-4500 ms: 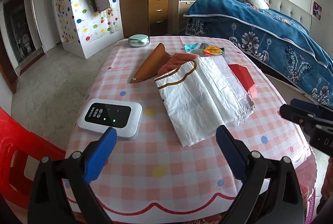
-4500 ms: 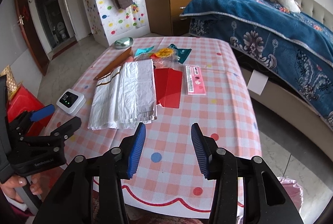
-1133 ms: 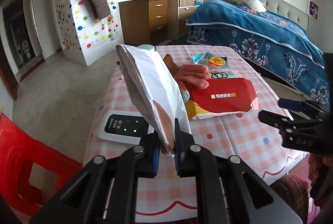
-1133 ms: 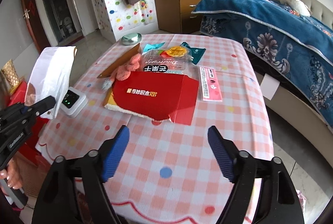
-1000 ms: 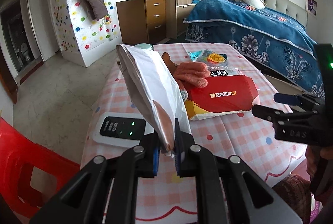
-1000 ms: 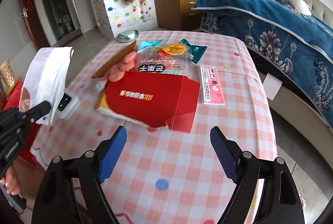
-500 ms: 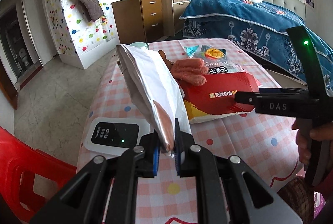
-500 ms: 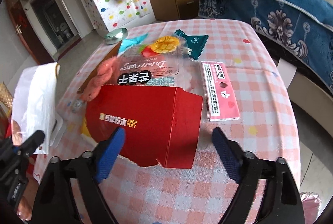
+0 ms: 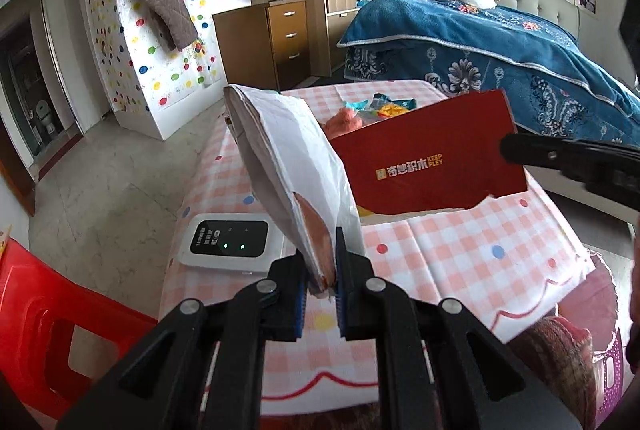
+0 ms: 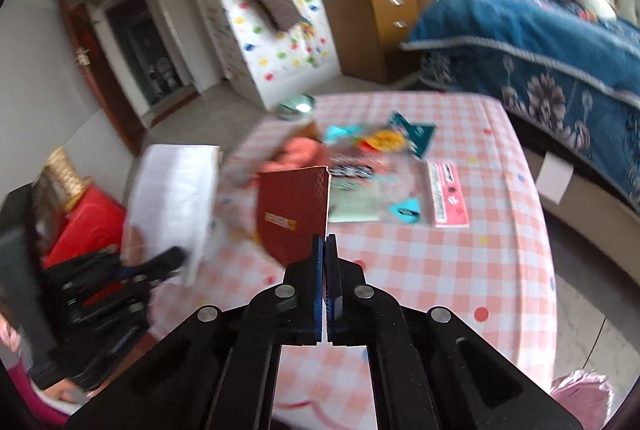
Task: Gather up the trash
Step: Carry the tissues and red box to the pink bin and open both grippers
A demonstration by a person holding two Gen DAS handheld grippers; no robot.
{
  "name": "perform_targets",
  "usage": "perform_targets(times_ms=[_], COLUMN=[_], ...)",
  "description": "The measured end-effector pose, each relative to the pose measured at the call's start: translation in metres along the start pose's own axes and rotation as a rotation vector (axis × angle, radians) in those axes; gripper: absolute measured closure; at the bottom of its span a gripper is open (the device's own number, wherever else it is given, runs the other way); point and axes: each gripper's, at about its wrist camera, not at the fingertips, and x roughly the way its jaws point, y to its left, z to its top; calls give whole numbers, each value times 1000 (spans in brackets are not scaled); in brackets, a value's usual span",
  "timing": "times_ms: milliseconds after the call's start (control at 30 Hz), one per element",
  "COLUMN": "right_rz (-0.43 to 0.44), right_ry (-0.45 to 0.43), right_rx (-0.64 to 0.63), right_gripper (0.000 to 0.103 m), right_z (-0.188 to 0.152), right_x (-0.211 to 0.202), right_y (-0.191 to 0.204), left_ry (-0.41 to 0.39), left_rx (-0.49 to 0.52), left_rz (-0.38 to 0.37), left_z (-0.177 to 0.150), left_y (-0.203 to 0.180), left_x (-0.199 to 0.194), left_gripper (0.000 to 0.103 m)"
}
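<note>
Across the lower half of the left wrist view spreads the checked table (image 9: 460,242), and we read it as the place the trash is gathered from. Standing up from the bottom centre toward the upper middle of that frame is the white bag (image 9: 296,166), a thin, limp sack that sags open at its top; we judge it light and floppy, so it needs holding by the rim as it is. Our left gripper (image 9: 322,270) has its jaws pressed together on the bag's lower edge, pinching it.

Right of centre, the red carton (image 9: 432,154) hangs lifted off the cloth, tilted, its lower edge torn. It looks like flattened card: light, fairly stiff, and apt to swing or bend from a corner hold. In the right wrist view, which is blurred, our right gripper (image 10: 324,250) appears closed on the carton's right edge at mid frame, though we cannot be sure how deep the bite is. A grip further in along the edge would steady it for sliding into the bag's mouth.

Smaller wrappers (image 10: 384,142) and a pink packet (image 10: 446,192) lie in the upper middle of that frame; we expect them slippery and crinkly, best taken by an edge.
</note>
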Motion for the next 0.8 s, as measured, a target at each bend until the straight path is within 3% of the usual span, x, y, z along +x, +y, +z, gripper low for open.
perform_targets(times_ms=[200,400,633,800], right_rz=[-6,-25,-198,-313], right_ry=[-38,-105,-150,-154], right_rx=[-69,-52,-16,80], right_gripper=[103,103,103,103], right_z=[-5,-12,-44,-76], right_x=[-37,-90,-142,-180], right_y=[25,24,3,-30], left_ry=[-45,-90,-122,-146], left_rx=[32,86,225,342], left_rz=[-22,-103,-242,-348], left_z=[-1,0,-1,-6], left_y=[-15,-46,-125,-189], left_x=[-30,-54,-61,-66], left_gripper=[94,94,94,94])
